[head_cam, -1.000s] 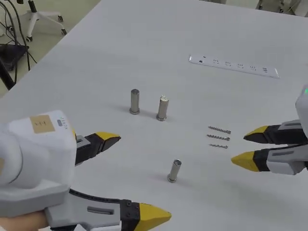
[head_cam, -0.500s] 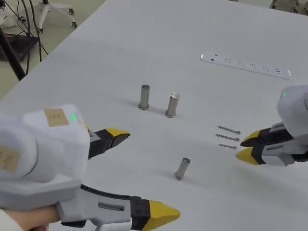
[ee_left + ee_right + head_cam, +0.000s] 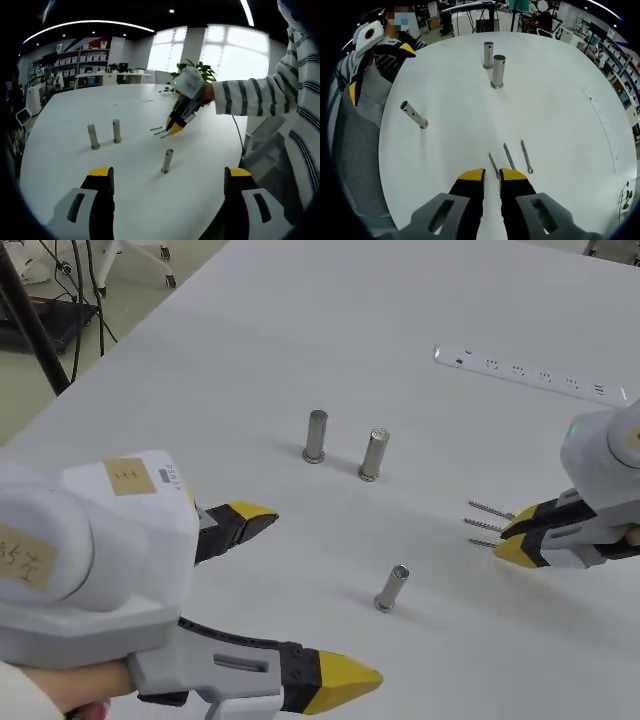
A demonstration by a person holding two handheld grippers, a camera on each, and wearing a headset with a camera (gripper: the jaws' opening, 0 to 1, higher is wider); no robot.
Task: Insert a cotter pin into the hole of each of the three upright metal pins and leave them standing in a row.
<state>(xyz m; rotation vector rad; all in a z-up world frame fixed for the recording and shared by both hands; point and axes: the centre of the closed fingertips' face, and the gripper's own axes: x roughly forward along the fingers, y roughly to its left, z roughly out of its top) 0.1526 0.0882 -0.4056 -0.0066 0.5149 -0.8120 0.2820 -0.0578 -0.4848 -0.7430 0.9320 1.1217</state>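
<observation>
The tabletop [image 3: 300, 330] is a plain white, matte sheet; on it stand three metal pins, each a short, smooth, dull-silver cylinder with a small flared collar at its foot; the left pin [image 3: 316, 436] and the middle pin [image 3: 374, 455] stand side by side toward the far side, near each other but not touching; the third pin [image 3: 391, 588] stands alone, nearer and a little to the right, well apart from that pair

The three cotter pins [image 3: 509, 156] are thin grey slivers of wire, lying flat and roughly parallel in a close row to the right of the third pin

The right tool [image 3: 510, 538] has a pale grey plastic body and black jaws with pointed yellow tips; it reaches in low from the right, backed by a striped sleeve [image 3: 250, 95]; its jaws are drawn close with only a narrow gap between them, and nothing is clamped there; the tips sit at the right ends of the cotter pins, and the end of the nearest cotter pin [image 3: 493, 164] lies right at the mouth of the gap; whether it touches a jaw cannot be told

The left tool [image 3: 322, 595], of the same make, sits at the near left with its jaws spread wide and empty; the third pin stands ahead of it, between the lines of its two jaws, apart from both tips

A long white power strip [image 3: 530, 375] lies flat at the far right
</observation>
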